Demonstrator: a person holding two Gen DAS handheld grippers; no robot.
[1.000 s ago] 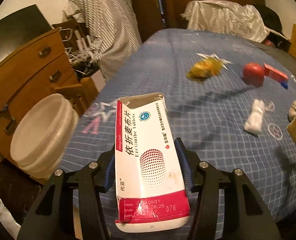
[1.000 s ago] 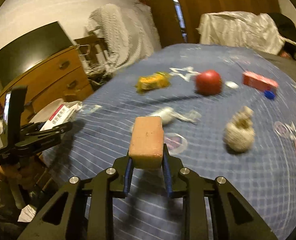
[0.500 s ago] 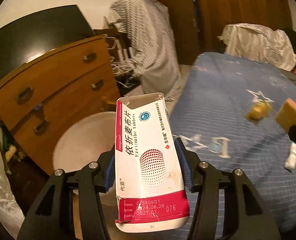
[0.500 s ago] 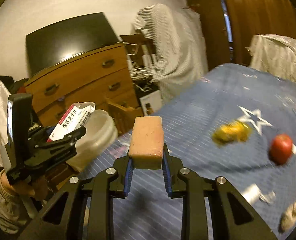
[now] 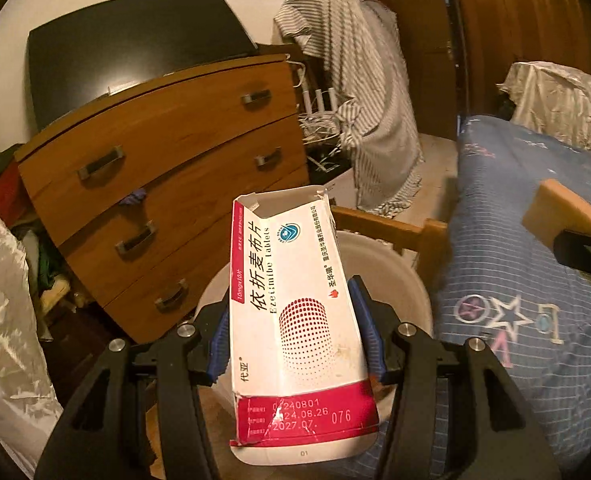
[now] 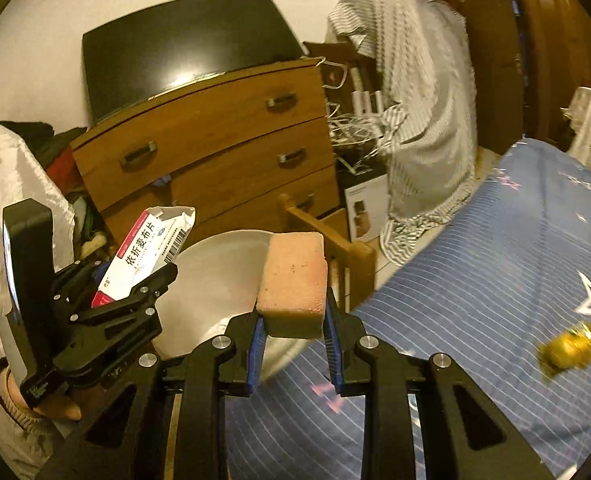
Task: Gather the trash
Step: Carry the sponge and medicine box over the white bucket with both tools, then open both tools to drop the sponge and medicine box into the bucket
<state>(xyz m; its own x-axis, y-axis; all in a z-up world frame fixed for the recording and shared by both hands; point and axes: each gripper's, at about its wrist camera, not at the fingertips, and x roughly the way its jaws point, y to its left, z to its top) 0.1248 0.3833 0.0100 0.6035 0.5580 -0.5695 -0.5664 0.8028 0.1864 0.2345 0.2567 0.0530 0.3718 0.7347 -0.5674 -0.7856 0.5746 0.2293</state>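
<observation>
So both hand-held grippers are clamping trash, left (image 5: 295,332) a pill box (image 5: 295,320), right (image 6: 291,320) a sponge (image 6: 293,280), hovering by the white bin (image 6: 215,280); a yellow wrapper (image 6: 571,348) is waiting on the bed (image 6: 495,280).

We see a home bedroom: blue star-patterned bedsheet (image 6: 495,280), brown wooden drawer chest (image 5: 167,184), striped draped garment (image 5: 359,92)

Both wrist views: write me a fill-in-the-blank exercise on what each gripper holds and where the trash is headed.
1. The left gripper is shut on a torn white and red ____ box.
2. The right gripper clamps a tan ____ between its jaws.
3. Both grippers are held near a round ____ basin beside the bed.
4. Behind the basin stands a wooden ____ with metal handles.

Missing words: tablet; sponge; white; dresser
</observation>
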